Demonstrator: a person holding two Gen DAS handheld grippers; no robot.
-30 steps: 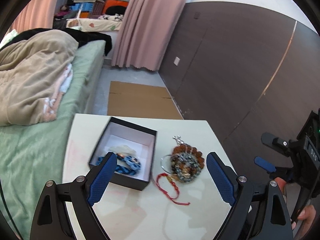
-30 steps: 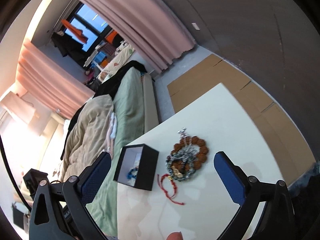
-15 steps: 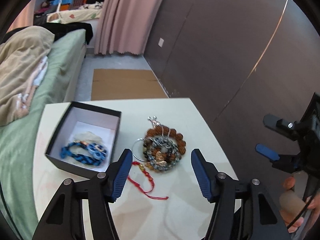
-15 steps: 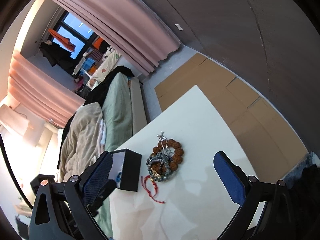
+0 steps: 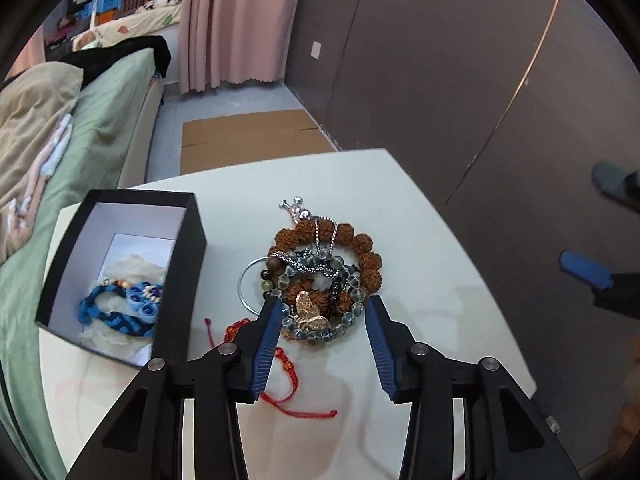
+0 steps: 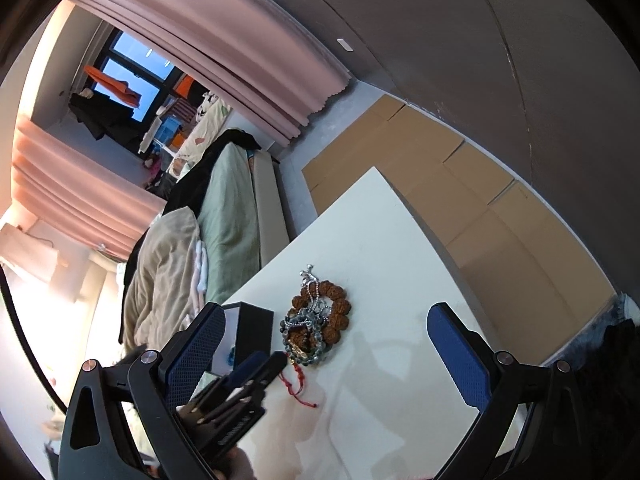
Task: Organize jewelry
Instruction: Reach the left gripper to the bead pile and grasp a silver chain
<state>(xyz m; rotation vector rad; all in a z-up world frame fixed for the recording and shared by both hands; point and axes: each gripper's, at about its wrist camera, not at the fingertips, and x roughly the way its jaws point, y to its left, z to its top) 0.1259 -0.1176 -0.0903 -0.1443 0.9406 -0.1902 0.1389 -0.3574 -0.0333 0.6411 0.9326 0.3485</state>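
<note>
A pile of jewelry (image 5: 320,276) lies mid-table: a brown bead bracelet, grey-green beads, silver chains and a gold butterfly charm. My left gripper (image 5: 323,307) hangs just over its near edge. Its jaws are closing with the butterfly end between them, and the pads do not press on it. A red string bracelet (image 5: 280,368) runs under the left finger. The black box (image 5: 192,248) to the left holds a blue braided bracelet (image 5: 120,304). My right gripper (image 6: 326,316) stands wide open above the table, holding nothing, with the pile (image 6: 316,324) and the left gripper (image 6: 260,364) in its view.
The white table (image 5: 420,240) ends close to a dark panelled wall (image 5: 460,80) on the right. A green bed with a beige blanket (image 5: 80,128) runs along the left. Flat cardboard (image 5: 248,140) lies on the floor beyond, below a pink curtain (image 5: 232,20).
My left gripper has come down and forward to the jewelry pile while its jaws narrowed. It has entered the right wrist view, which has drifted slightly toward the pile.
</note>
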